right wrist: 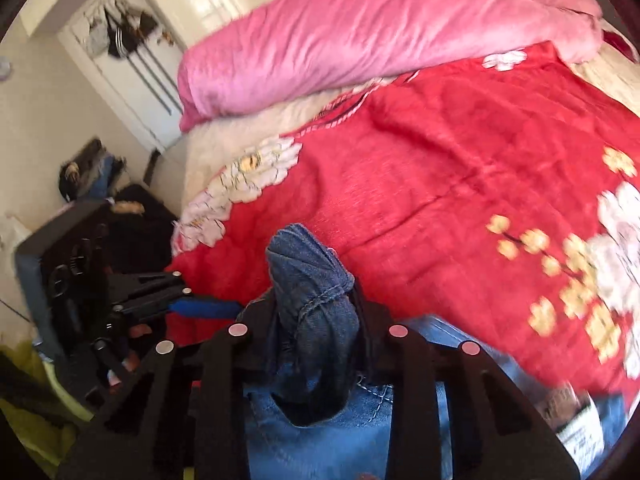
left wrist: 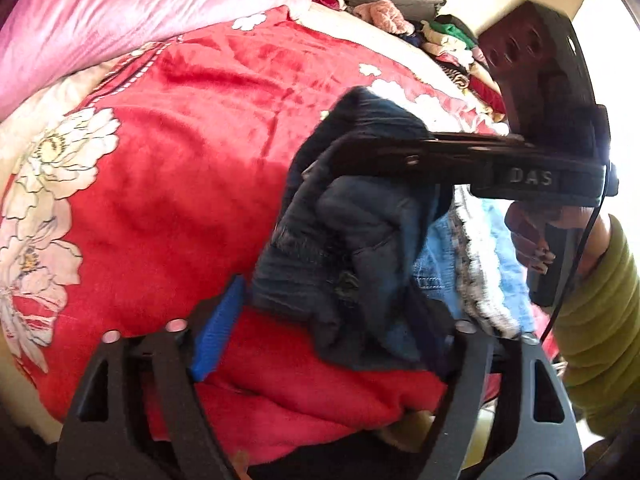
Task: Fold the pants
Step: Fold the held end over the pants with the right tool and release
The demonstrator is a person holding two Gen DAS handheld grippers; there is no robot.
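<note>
From the left wrist view, the dark denim pants (left wrist: 352,232) hung bunched above the near edge of the bed (left wrist: 180,152), which was spread with a red flowered blanket, and the right tool (left wrist: 384,152) reached in from the right side with its fingers closed on the upper part of the bundle. The left tool (left wrist: 320,344) stood wide, its blue pad (left wrist: 218,332) clear of the cloth on one side while its other finger lay against or behind the hanging fabric, so it gripped nothing. A hand (left wrist: 532,236) in a green sleeve carried the right tool, and a pile of lighter blue and patterned clothes (left wrist: 472,264) lay just behind the pants near the bed's right edge. To do this step well, I judged the bundle should be lifted free of that pile and shaken out over the open blanket before the left tool takes a waistband corner. From the right wrist view, the right tool (right wrist: 316,312) was clamped on a twisted knot of the pants (right wrist: 312,292), a seam showing between its narrowed fingers. This view alone showed light blue jeans (right wrist: 320,432) directly beneath the grip, the pink quilt (right wrist: 360,40) along the bed's far edge, and the left tool (right wrist: 160,292) waiting beside the bed's near-left corner; the sleeve appeared only in the left view.
</note>
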